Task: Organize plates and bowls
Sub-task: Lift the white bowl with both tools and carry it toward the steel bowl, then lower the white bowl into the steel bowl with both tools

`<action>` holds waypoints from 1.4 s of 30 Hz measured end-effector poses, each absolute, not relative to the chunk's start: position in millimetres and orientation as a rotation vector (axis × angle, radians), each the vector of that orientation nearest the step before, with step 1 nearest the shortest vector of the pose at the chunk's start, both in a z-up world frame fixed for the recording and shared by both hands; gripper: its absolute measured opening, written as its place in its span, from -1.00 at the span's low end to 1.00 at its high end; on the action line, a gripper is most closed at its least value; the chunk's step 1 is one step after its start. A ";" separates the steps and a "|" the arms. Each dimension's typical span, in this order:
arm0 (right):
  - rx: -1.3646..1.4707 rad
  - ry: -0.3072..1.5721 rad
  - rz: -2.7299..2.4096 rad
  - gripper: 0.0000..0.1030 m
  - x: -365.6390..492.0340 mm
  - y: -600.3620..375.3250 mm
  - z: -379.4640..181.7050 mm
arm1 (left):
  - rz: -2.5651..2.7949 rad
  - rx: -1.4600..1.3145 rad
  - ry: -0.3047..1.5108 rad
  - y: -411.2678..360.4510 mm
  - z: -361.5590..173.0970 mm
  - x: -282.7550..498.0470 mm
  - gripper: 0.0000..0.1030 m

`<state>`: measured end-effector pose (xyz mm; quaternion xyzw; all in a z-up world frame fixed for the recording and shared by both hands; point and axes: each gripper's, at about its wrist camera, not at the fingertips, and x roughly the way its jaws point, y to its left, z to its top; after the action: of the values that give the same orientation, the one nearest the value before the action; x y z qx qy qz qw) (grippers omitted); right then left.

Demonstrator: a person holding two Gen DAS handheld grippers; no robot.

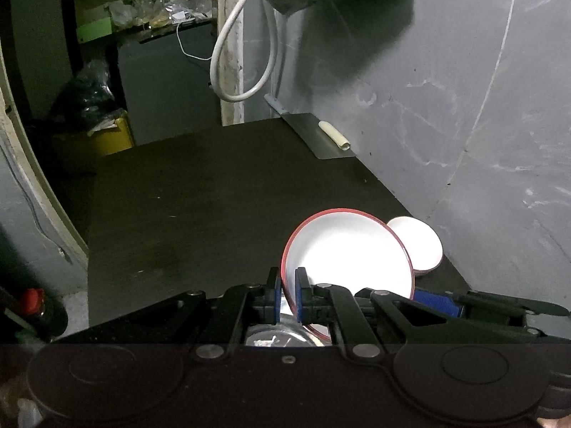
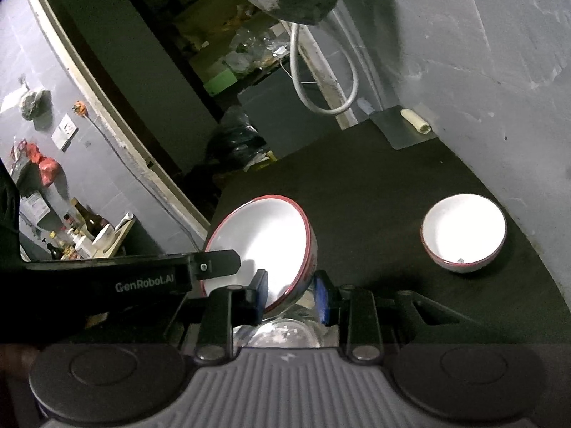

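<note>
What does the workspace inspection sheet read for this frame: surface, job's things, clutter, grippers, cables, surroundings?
Surface: dark table set against a grey wall.
Job's things: large red-rimmed bowl, tilted and held off the table; small red-rimmed bowl upright on the table near the wall. A shiny, unclear item shows below the jaws.
Clutter: metal sheet at the far corner with a pale roll on it.
Grippers: left hand-held gripper shut on the large bowl's rim; right hand-held gripper clamps the rim opposite.
Cables: white hose loop hanging by the post; thin white wire behind.
Surroundings: cluttered shelf, black bag, bottles.
</note>
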<state>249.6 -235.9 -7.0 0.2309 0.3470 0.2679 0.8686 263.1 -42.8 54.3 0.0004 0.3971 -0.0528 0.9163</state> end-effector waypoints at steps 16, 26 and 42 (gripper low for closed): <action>0.431 0.693 0.510 -0.38 185.7 -181.8 20.4 | -0.185 -0.031 0.781 16.5 62.3 208.5 -0.86; 0.397 0.707 0.495 -0.38 138.7 -144.8 24.0 | -0.221 -0.046 0.774 53.0 55.5 166.4 -0.86; 0.241 0.807 0.534 -0.38 85.9 -110.3 22.6 | -0.201 -0.161 0.799 82.6 28.5 101.8 -0.86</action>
<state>85.9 -110.3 22.6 0.1154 0.3868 0.2559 0.8784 101.8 82.6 28.5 -0.0782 0.3879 -0.0977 0.9131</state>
